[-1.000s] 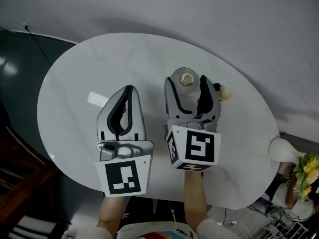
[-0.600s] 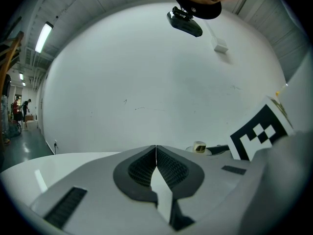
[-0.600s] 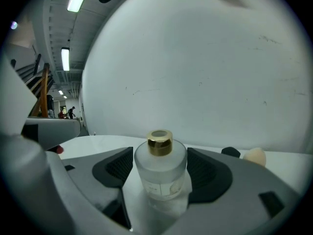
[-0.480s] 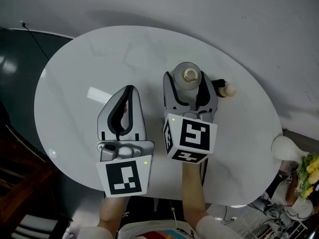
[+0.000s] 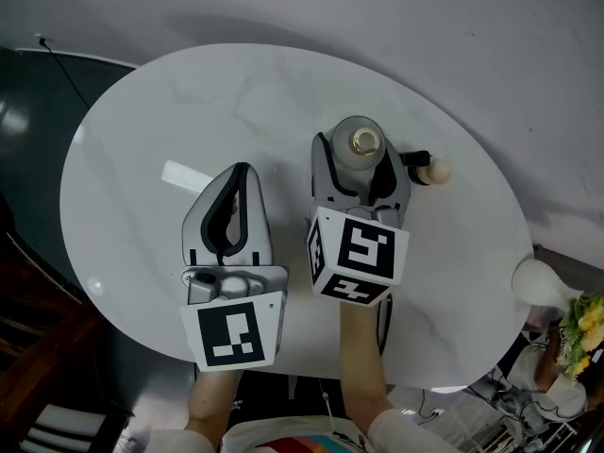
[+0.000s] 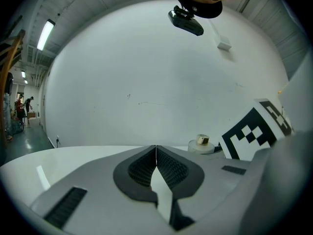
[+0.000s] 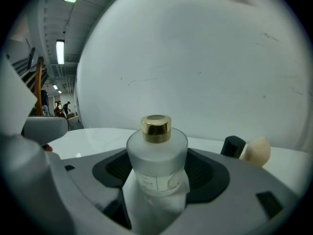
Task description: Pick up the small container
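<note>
- White and round, the table fills most of the head view. A pale grey floor lies past it and a dark floor lies at the left.
- A person holds two grippers over the table, one in each hand.
- The left gripper is over the near left part of the table. Its two jaws are pressed together at the tips, and nothing is between them.
- The right gripper is just beside it and reaches a bit farther out.
- The right gripper's jaws are closed on the small container. The dark pads press on it from both sides.
- The small container is a round, frosted white bottle with a gold cap on top. It stands upright between the jaws, near the middle of the table.
- No view shows if its bottom touches the table.
- Close by the right jaw lies a little thing with a black end and a cream, egg-shaped end. It does not touch the bottle.
- Off the table at the right are a white round thing and some yellow flowers.
- The left gripper view shows the gold cap off to the right, next to the marker cube of the right gripper.
</note>
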`<act>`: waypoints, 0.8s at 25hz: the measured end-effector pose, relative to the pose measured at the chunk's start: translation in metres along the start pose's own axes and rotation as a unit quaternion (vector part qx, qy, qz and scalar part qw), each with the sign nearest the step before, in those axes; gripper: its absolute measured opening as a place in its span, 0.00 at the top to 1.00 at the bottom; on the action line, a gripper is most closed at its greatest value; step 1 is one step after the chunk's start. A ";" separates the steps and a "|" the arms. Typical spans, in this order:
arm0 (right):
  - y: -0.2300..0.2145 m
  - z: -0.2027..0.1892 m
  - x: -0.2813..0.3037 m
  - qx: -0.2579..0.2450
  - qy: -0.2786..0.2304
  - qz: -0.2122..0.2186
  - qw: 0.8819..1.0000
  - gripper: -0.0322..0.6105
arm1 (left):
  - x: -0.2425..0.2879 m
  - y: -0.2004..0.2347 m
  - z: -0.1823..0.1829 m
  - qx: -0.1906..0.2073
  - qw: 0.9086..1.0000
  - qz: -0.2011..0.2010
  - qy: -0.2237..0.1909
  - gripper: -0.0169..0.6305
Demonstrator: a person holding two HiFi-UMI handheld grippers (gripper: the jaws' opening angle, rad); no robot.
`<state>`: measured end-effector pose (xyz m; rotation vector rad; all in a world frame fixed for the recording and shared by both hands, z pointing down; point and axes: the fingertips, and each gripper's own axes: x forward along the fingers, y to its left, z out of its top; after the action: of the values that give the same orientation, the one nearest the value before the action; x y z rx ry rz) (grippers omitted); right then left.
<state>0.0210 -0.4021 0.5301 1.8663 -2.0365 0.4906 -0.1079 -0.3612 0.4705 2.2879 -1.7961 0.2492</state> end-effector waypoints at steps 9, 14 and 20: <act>-0.001 0.000 0.000 0.001 -0.001 0.000 1.000 0.43 | -0.002 -0.005 0.000 -0.003 1.000 0.000 -0.002 0.95; 0.000 0.000 0.000 0.000 -0.001 0.003 1.000 0.43 | -0.006 -0.006 -0.002 -0.002 1.000 0.002 -0.002 0.95; -0.001 0.001 -0.003 0.002 -0.012 0.008 1.000 0.43 | -0.013 -0.006 0.003 0.001 1.000 0.003 -0.009 0.95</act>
<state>0.0223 -0.4002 0.5281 1.8699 -2.0687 0.4784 -0.1053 -0.3488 0.4642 2.2932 -1.8127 0.2321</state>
